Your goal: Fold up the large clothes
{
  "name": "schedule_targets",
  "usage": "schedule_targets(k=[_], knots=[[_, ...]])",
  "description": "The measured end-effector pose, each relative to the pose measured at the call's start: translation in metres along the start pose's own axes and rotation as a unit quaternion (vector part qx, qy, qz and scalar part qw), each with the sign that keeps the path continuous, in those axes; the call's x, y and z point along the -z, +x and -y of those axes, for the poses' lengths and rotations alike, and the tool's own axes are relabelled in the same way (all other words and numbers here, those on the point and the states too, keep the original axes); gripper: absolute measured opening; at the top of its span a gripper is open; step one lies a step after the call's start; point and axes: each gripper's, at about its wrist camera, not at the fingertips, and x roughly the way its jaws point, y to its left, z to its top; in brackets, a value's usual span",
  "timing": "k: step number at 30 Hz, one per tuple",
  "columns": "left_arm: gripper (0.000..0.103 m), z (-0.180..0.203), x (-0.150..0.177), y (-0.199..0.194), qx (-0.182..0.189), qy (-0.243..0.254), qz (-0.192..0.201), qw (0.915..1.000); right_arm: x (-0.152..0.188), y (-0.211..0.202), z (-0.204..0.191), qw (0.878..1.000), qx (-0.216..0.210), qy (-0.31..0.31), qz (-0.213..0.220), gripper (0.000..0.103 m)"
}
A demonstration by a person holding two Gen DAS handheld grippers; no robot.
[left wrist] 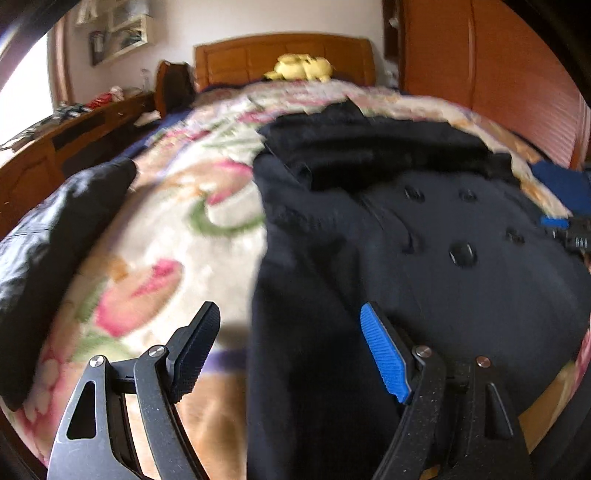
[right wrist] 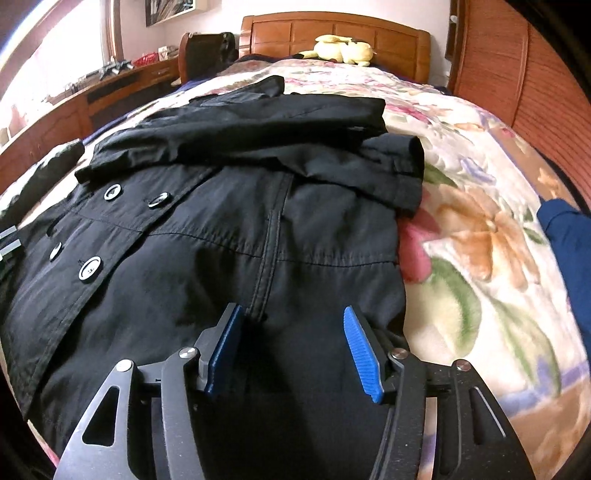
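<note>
A large black double-breasted coat with round buttons lies spread on the floral bed cover, its sleeves folded across the upper part. It also shows in the left wrist view, blurred. My left gripper is open over the coat's left edge near the foot of the bed; one finger is over the cover, the other over the coat. My right gripper is open above the coat's lower part, straddling a vertical seam. Neither holds cloth.
A second dark garment lies at the bed's left edge. A yellow plush toy sits by the wooden headboard. A wooden desk runs along the left wall, a wardrobe on the right. Blue cloth lies at far right.
</note>
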Motion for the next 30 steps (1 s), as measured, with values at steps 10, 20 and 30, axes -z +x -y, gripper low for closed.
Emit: schedule_targets(k=[10,20,30], knots=[[0.080,0.003,0.007,-0.004,0.004,-0.005,0.004,1.0000,0.004,-0.004,-0.001,1.000,0.008,-0.003,0.009,0.059],[0.080,-0.010,0.011,-0.023,0.002,-0.026,0.021,0.9994,0.029,-0.049,0.005,0.999,0.041,-0.011,0.017,0.059],[0.056,-0.033,0.014,-0.047,0.028,-0.058,0.043,0.9970,0.060,-0.086,0.021,0.999,0.040,0.000,0.012,0.059]])
